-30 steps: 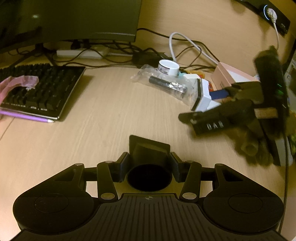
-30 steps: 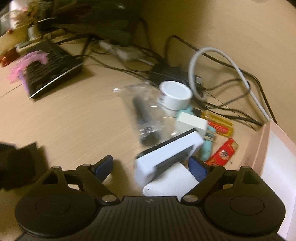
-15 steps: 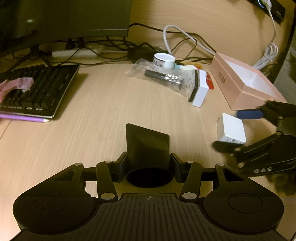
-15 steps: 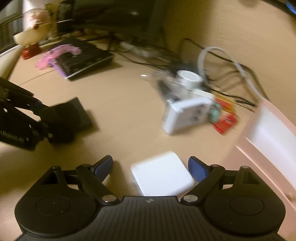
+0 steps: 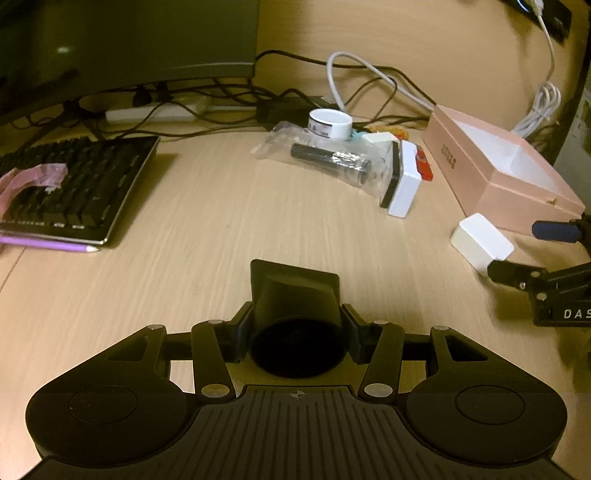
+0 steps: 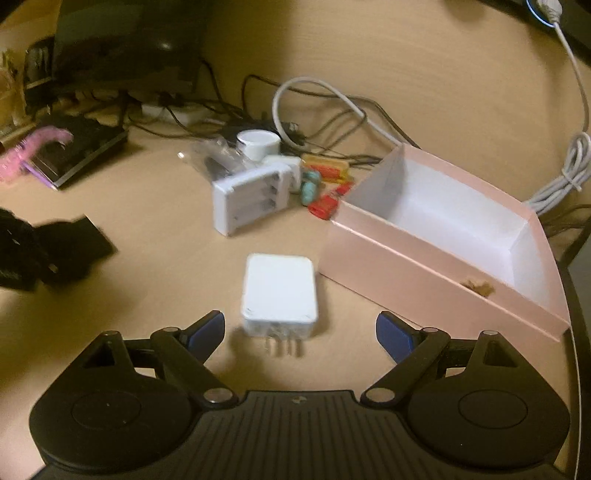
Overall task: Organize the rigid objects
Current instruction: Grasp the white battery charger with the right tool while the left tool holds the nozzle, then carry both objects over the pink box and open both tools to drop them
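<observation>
The scene is a light wooden desk [image 5: 229,221] with a fine grain, under warm and dim yellow light. At its back stands a dark monitor [image 5: 125,40], and before it lies a black keyboard [image 5: 74,184]. The wall [image 5: 406,33] behind has the same pale wood look, and black and white cables [image 5: 347,85] run along its foot.

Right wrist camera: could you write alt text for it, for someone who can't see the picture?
A white plug-in charger lies on a wooden desk in front of the open right gripper, prongs toward the camera. Right of it stands an empty pink box; behind are a white battery charger, small items and cables.
</observation>
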A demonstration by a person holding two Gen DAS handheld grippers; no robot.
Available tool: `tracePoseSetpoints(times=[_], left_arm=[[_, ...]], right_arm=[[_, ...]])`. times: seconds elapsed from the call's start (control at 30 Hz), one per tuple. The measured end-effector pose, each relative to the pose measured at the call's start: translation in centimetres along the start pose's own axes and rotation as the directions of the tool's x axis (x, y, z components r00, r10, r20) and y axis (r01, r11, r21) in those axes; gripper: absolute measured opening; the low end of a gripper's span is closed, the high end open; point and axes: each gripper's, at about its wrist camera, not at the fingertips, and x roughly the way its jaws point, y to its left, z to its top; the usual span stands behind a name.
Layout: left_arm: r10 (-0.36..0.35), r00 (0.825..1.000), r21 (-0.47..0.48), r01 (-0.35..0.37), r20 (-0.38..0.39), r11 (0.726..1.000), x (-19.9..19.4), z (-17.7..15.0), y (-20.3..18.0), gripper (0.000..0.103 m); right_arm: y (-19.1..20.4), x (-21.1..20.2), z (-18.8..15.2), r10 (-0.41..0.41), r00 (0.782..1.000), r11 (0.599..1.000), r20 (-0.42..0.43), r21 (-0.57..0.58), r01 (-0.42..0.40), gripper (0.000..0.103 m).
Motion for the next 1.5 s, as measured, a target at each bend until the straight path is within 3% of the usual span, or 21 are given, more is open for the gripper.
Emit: tracePoseSetpoints(times=[0.17,0.23,0.37,0.5,0.57,0.6,0.63,0.7,0.9,0.97,1.03,1.1,1.23,1.37,1.43,1.5], left_arm=[[-0.014,1.0,0.005,0.014,0.009,1.0,-0.1,-0.2,0.3,0.054],[-0.017,1.0,0.008,0.017,0.009,1.0,-0.1,-0.3,0.4,0.054],[-0.017,1.0,0.025,0.017,0.011,1.0,-0.2,-0.4,0.4,0.054],[-0.015,1.0,0.013,0.015,0.009,1.0,-0.2,-0.4,0.4,0.054],[-0.017,1.0,0.004,0.017,0.012,1.0,-0.3,-0.5,0.5,0.054],[-0.018,1.0,-0.002,0.018,0.015,1.0,-0.4,-0.6,0.6,0.054],[-0.019,1.0,-0.008,0.02,0.019,1.0,-0.4,-0.6,0.7,0.054],[-0.022,0.999,-0.019,0.022,0.025,1.0,-0.5,-0.8,0.9,0.054],[-0.017,0.999,-0.014,0.017,0.027,1.0,-0.6,-0.9,0.8,0.054],[-0.014,1.0,-0.009,0.014,0.028,1.0,-0.7,-0.9,0.7,0.054],[-0.011,0.999,-0.011,0.011,0.03,1.0,-0.7,-1.0,0.7,0.054],[-0.006,0.999,-0.007,0.007,0.032,1.0,-0.7,-1.0,0.6,0.054],[-0.003,1.0,0.008,0.003,0.029,1.0,-0.8,-1.2,0.5,0.054],[-0.003,1.0,0.006,0.003,0.03,1.0,-0.9,-1.2,0.5,0.054],[0.0,1.0,0.009,0.0,0.031,1.0,-0.8,-1.2,0.5,0.054],[0.004,0.999,0.015,-0.005,0.033,1.0,-0.8,-1.2,0.4,0.054]], right_arm=[[1.6,-0.4,1.7,0.028,0.999,1.0,0.045,-0.006,-0.027,0.088],[2.2,0.1,2.6,0.042,0.998,0.999,0.055,-0.002,-0.042,0.081],[3.6,1.8,5.0,0.017,0.995,1.0,0.099,0.003,-0.017,0.08],[4.4,5.1,7.6,0.024,0.997,0.998,0.076,0.051,-0.028,0.053],[4.6,6.5,8.0,0.043,0.998,0.997,0.04,0.057,-0.045,0.033],[4.7,6.9,8.0,0.064,0.998,0.996,0.011,0.056,-0.065,0.018],[4.7,6.8,7.7,0.091,0.996,0.994,-0.004,0.06,-0.09,0.016],[4.9,5.5,6.6,0.151,0.988,0.988,-0.012,0.032,-0.151,0.016],[6.9,0.1,1.8,0.195,0.977,0.957,-0.087,-0.2,-0.209,0.018],[7.1,-1.7,0.4,0.21,0.973,0.942,-0.091,-0.249,-0.227,0.033],[6.9,-3.0,-0.4,0.205,0.976,0.943,-0.073,-0.251,-0.217,0.063],[6.4,-3.7,-0.5,0.199,0.979,0.957,-0.049,-0.207,-0.204,0.066],[4.3,-3.3,0.8,0.186,0.982,0.983,-0.021,0.0,-0.186,0.066],[2.4,-1.8,2.8,0.198,0.98,0.949,0.008,0.249,-0.194,0.066],[2.3,-0.4,3.2,0.183,0.983,0.94,0.001,0.293,-0.175,0.066],[3.0,1.1,3.7,0.168,0.986,0.951,-0.019,0.265,-0.157,0.065]])
